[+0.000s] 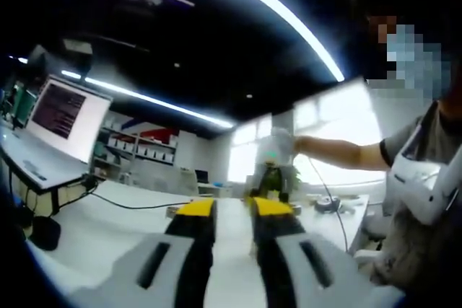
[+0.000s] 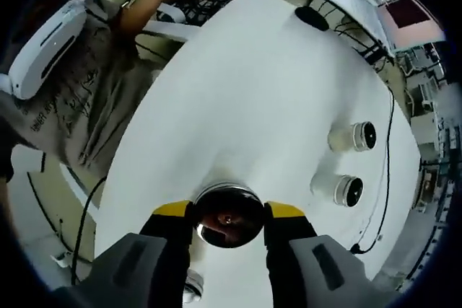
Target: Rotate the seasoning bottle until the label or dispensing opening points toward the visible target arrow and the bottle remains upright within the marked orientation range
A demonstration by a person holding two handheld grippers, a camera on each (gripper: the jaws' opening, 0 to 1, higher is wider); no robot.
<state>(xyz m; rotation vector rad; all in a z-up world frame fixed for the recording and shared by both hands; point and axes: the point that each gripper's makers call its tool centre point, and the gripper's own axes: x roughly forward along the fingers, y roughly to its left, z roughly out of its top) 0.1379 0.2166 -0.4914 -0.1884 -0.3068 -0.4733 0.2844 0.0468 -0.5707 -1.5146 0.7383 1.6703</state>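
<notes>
Overhead, the right gripper (image 2: 229, 216) looked straight down on the seasoning bottle (image 2: 228, 214), jaws flanking its shiny cap but grip unclear, presumably to twist it upright on the white table (image 2: 267, 84), two white cylinders (image 2: 352, 136) at three o'clock, while the left gripper (image 1: 234, 207) waited, jaws apart.

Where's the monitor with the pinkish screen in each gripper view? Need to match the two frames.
Left gripper view: the monitor is at the left edge, mid-height, beyond the white table.
Right gripper view: the monitor is at the upper right, past the table's far edge.
Shared landmark: the person's grey shirt, right edge in the left gripper view, upper left in the right gripper view.
</notes>
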